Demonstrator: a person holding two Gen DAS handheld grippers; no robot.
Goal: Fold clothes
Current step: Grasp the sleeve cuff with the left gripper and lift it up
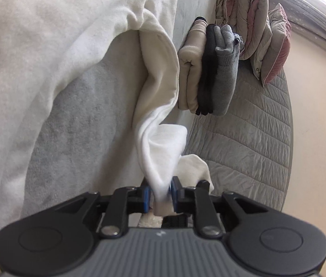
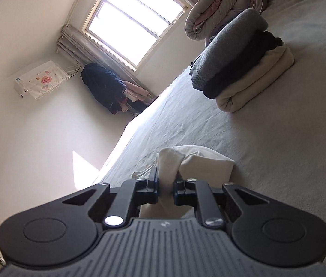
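Note:
A white garment [image 1: 54, 53] lies spread over the bed and fills the left of the left wrist view. My left gripper [image 1: 160, 194] is shut on a bunched end of it, which rises twisted from the jaws toward the main body. In the right wrist view my right gripper [image 2: 165, 187] is shut on another bunched part of the white garment [image 2: 199, 161], just above the bed sheet. A stack of three folded clothes, grey on black on cream [image 1: 209, 76], stands on the bed beyond; it also shows in the right wrist view [image 2: 239, 62].
A rolled grey-and-pink quilt [image 1: 246, 16] and a pillow [image 1: 276, 43] lie behind the stack. The bed [image 2: 266, 157] runs along a cream wall [image 2: 47, 127]. A window [image 2: 133, 20], a covered air conditioner [image 2: 40, 78] and hanging dark clothes [image 2: 105, 87] are far off.

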